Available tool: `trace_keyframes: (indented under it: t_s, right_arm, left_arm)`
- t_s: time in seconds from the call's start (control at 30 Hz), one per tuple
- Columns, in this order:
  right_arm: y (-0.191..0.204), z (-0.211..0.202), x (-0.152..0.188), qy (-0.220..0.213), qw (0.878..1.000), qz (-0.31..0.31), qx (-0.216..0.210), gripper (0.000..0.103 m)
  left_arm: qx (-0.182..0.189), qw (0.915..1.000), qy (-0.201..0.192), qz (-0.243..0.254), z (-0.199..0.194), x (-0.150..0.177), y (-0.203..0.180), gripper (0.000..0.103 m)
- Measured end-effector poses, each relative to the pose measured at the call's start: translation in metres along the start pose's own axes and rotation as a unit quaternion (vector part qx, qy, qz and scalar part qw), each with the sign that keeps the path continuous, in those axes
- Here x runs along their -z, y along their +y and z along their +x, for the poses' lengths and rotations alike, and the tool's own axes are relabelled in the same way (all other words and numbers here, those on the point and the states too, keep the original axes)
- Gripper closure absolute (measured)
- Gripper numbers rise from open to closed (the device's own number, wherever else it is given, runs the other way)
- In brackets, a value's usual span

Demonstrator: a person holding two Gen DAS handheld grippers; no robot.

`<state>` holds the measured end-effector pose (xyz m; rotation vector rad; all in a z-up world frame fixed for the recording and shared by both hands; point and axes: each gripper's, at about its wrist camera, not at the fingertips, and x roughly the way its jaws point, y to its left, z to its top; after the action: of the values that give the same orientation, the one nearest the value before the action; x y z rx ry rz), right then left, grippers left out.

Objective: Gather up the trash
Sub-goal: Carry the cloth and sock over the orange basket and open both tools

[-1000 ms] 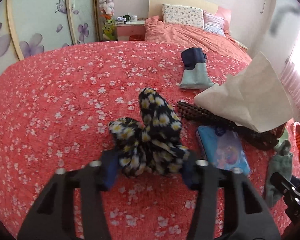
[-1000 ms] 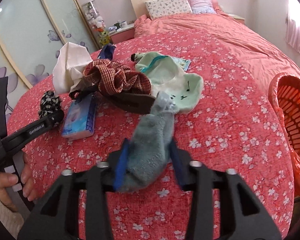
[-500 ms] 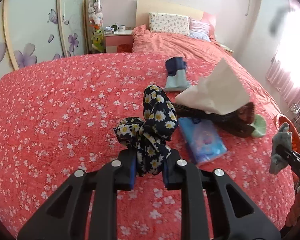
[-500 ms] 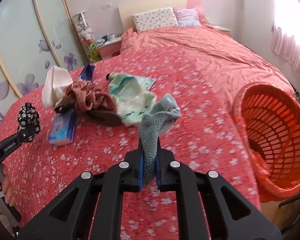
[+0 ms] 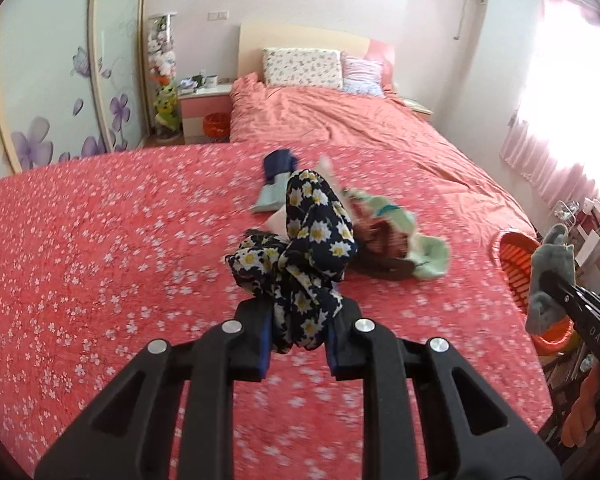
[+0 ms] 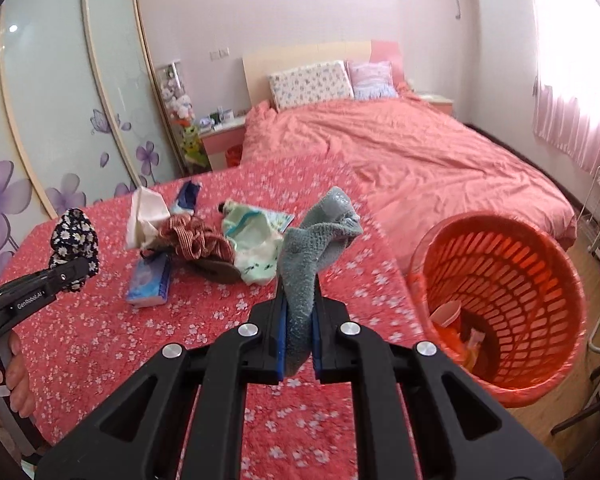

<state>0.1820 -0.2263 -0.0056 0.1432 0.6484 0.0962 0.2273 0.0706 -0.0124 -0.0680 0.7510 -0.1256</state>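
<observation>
Here, in a pink bedroom, we work above a red floral bedspread [image 6: 100, 340] that fills the foreground of both wrist views, with a salmon-covered bed [image 6: 400, 148] and its two pillows beyond it. At the right edge of the bedspread stands an orange mesh laundry basket [image 6: 540, 280], already holding a paper cup [image 6: 446, 314] and a few scraps at its bottom.

On the bedspread we see a loose pile of items: a pale green cloth [image 6: 256, 248], a red-and-white striped scrunchie [image 6: 196, 240] lying on a dark flat object, a crumpled white tissue [image 6: 144, 216] and a navy and light-blue sock [image 5: 276, 184] farther back. A blue tissue pack [image 6: 150, 280] lies just beside the pile, on its near left side.

Our left gripper [image 5: 298, 340] pinches a black daisy-print scrunchie [image 5: 308, 248], its jaws having just closed on the fabric, which bunches up above the fingertips and hangs clear of the bedspread. From the right wrist view we see the same scrunchie raised at the far left, with a hand [image 6: 8, 376] on the gripper's handle below it.

Our right gripper [image 6: 298, 332] has its jaws pressed nearly together on a grey-blue fuzzy sock [image 6: 312, 256], which stands up between the blue pads and flops over at the top. The sock is held in the air, just left of the basket.
</observation>
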Motion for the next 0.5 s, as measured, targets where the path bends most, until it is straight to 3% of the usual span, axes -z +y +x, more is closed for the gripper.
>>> trace_keyframes:
  t_s: [0.5]
  right_arm:
    - [-0.048, -0.053, -0.008, -0.06, 0.997, 0.031, 0.026, 0.093]
  left_arm:
    - [0.044, 0.9975, -0.025, 0.048, -0.035, -0.007, -0.083, 0.082]
